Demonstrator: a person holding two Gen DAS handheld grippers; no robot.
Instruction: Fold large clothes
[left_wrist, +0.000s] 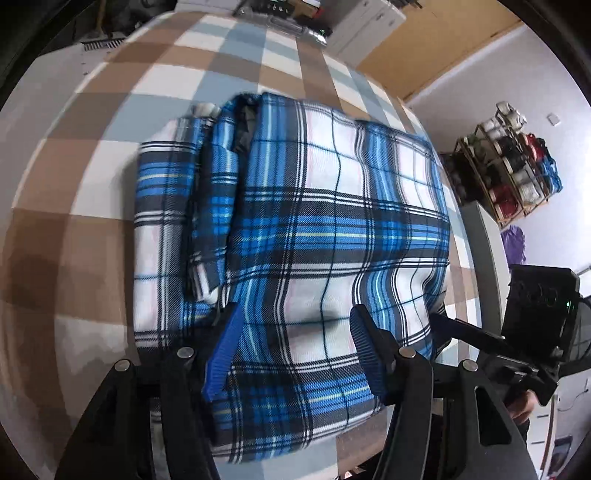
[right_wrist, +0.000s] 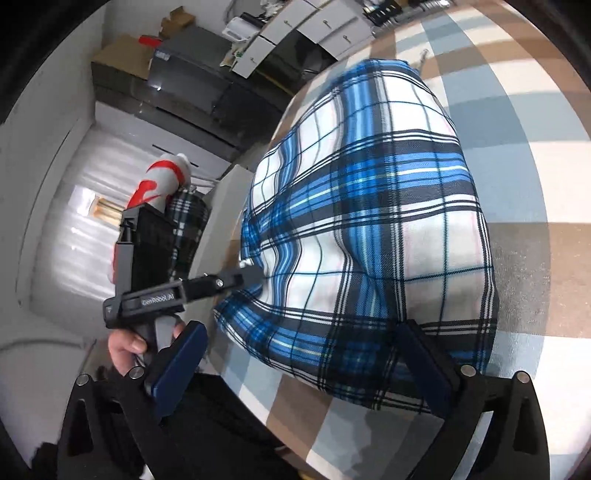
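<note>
A blue, white and black plaid shirt (left_wrist: 314, 229) lies folded into a thick rectangle on the checked tablecloth (left_wrist: 92, 177). My left gripper (left_wrist: 295, 332) is open, its blue pads spread over the shirt's near edge, with cloth between them. In the right wrist view the same shirt (right_wrist: 369, 221) fills the middle. My right gripper (right_wrist: 299, 354) is open wide at the shirt's near edge, its right finger (right_wrist: 424, 354) against the cloth. The left gripper's tip (right_wrist: 243, 275) touches the shirt's left side there.
The table edge (right_wrist: 258, 387) runs close below the shirt. A shelf of folded items (left_wrist: 517, 173) stands at the right wall. Cabinets and boxes (right_wrist: 207, 74) stand beyond the table. The right gripper's body (left_wrist: 535, 317) sits at the table's right.
</note>
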